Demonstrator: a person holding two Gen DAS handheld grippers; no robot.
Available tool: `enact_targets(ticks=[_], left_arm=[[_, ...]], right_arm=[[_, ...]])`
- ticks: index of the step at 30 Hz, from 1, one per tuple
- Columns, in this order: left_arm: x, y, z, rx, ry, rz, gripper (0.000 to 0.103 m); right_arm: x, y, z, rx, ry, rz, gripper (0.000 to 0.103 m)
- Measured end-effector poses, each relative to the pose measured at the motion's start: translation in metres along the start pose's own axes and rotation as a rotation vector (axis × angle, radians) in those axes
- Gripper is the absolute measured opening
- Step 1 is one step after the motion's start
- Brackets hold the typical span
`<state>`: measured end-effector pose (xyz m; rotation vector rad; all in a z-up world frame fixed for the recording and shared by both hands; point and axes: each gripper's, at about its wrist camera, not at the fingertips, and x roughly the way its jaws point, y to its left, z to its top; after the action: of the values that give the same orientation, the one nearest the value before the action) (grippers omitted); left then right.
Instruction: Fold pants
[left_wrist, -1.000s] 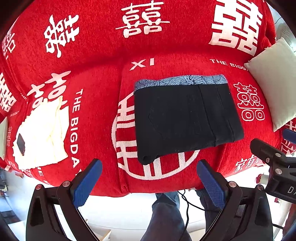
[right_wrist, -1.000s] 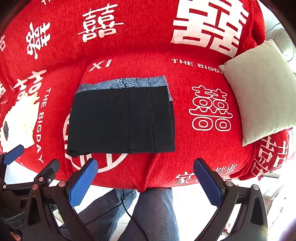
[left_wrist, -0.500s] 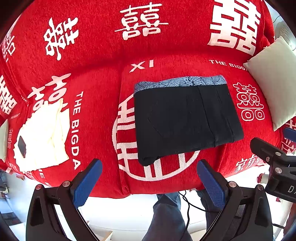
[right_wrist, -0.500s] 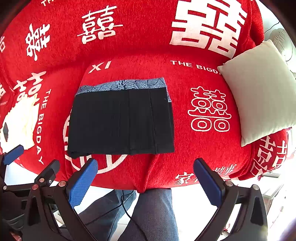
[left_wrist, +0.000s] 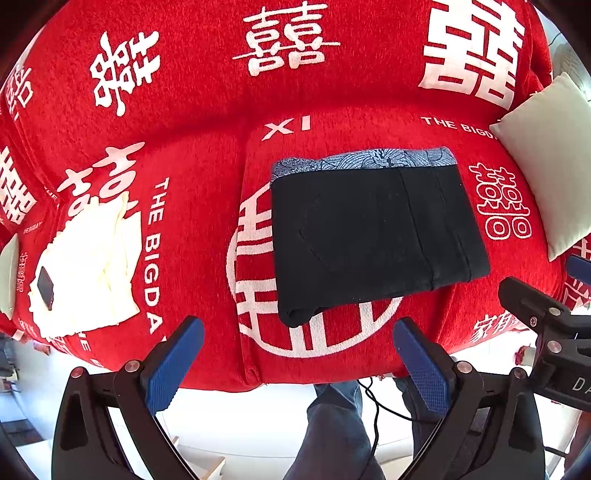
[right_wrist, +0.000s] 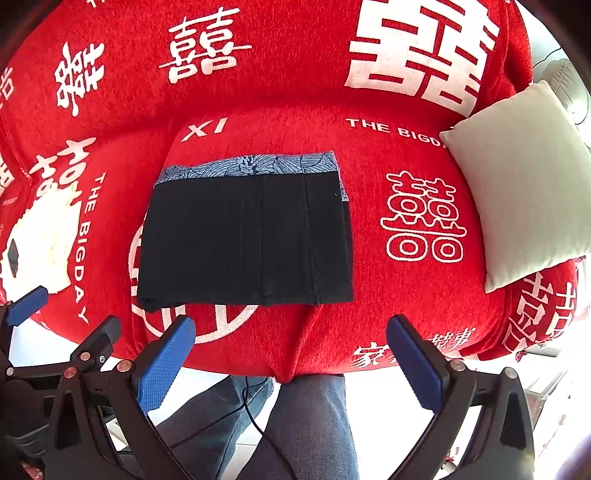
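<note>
Pants: the black pants (left_wrist: 373, 236) lie folded into a flat rectangle on the red sofa cover (left_wrist: 207, 155), straight ahead of both my grippers and clear of them; a blue patterned band (left_wrist: 365, 160) shows along the far edge.
Left gripper: my left gripper (left_wrist: 297, 363) is spread wide and empty, hanging off the sofa's front edge, short of the near hem.
Right gripper: my right gripper (right_wrist: 291, 363) is likewise released, nothing between its blue pads (right_wrist: 166, 365).
Hidden folds: how many layers lie under the top one I cannot tell; only a rolled corner (left_wrist: 295, 315) shows at the near left.
Left of me: a cream cloth (left_wrist: 88, 266) with a small dark object (left_wrist: 45, 283) on it, too small to identify.
Right of me: a pale cushion (right_wrist: 524, 199), cut off at the frame edge in the left view.
Below: my jeans-clad legs (right_wrist: 310, 424) and a thin black cable (right_wrist: 255, 413), partly hidden behind the gripper frames.
Neighbouring tool: in each view the other gripper is cropped at the side.
</note>
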<state>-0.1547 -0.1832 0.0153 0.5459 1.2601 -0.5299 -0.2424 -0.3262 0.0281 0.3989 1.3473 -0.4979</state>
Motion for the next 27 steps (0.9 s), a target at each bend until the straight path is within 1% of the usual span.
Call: enact_targets(ticks=[12, 27], left_arm=[[0.0023, -0.0007, -0.0027, -0.002, 0.009, 0.017, 0.103], [0.0035, -0.0021, -0.0033, -0.003, 0.021, 0.017, 0.103]], right_arm=[[0.0021, 0.0023, -0.0015, -0.003, 0.006, 0.007, 0.103], [0.0039, 0.0035, -0.0018, -0.005, 0.008, 0.012, 0.103]])
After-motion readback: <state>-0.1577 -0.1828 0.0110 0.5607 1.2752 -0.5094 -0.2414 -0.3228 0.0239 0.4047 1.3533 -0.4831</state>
